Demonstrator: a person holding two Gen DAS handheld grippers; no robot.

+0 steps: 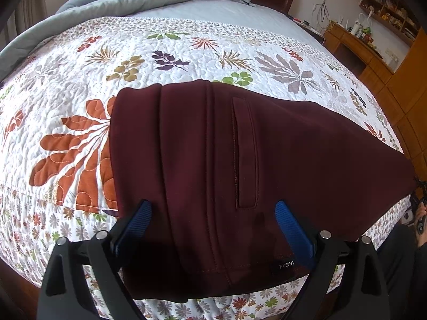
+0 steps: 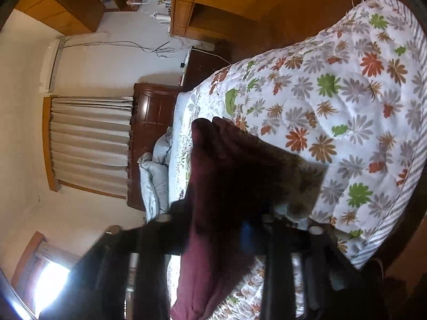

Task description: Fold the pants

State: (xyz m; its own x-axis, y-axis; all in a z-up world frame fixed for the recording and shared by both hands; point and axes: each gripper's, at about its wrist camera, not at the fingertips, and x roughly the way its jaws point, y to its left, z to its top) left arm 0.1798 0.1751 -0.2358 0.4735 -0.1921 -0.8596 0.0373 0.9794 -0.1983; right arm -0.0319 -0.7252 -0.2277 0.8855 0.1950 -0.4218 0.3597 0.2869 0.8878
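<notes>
In the left wrist view the maroon pants (image 1: 240,160) lay folded across the middle of the quilted bed (image 1: 66,85), the left gripper (image 1: 213,229) hovering with jaws apart over their near edge. In the right wrist view, blurred, the right gripper (image 2: 229,229) seemingly had its jaws clamped on the cloth at lower centre, so a fold looked underway; next it should lay that end down squarely.

Left view sharp, evenly daylit; right view motion-blurred, window (image 2: 50,282) glare, fisheye-warped edges
</notes>
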